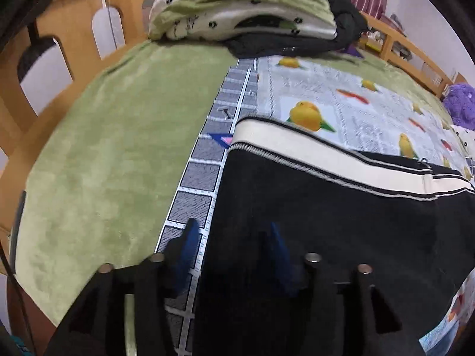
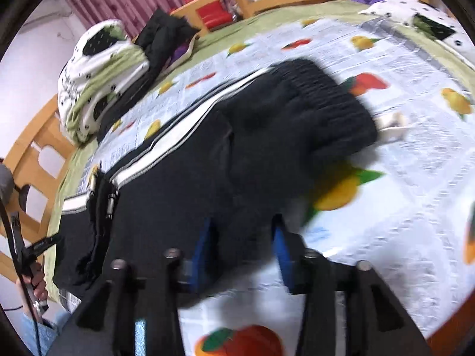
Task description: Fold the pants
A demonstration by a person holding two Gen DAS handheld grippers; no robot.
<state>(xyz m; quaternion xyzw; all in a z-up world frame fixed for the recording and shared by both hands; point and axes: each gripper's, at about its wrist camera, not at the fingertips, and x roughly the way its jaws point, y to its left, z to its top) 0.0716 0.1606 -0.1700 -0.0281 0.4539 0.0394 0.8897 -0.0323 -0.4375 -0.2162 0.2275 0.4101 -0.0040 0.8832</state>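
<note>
Right wrist view alone shows the pants' [image 2: 225, 148] ribbed cuff [image 2: 326, 103]; each gripper [image 1: 234, 243] [image 2: 243, 237] gapes, holding nothing.

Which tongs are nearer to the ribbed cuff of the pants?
Right. The right tongs hang open over the pants just below the cuff; the left tongs, open, are at the opposite edge.

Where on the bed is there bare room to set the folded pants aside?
Free: the green blanket left of the fruit-print mat, between the wooden rail and the black pants; also the mat right of the pants, toward the spotted pillow. Crowded: the corner with folded bedding and dark clothes.
</note>
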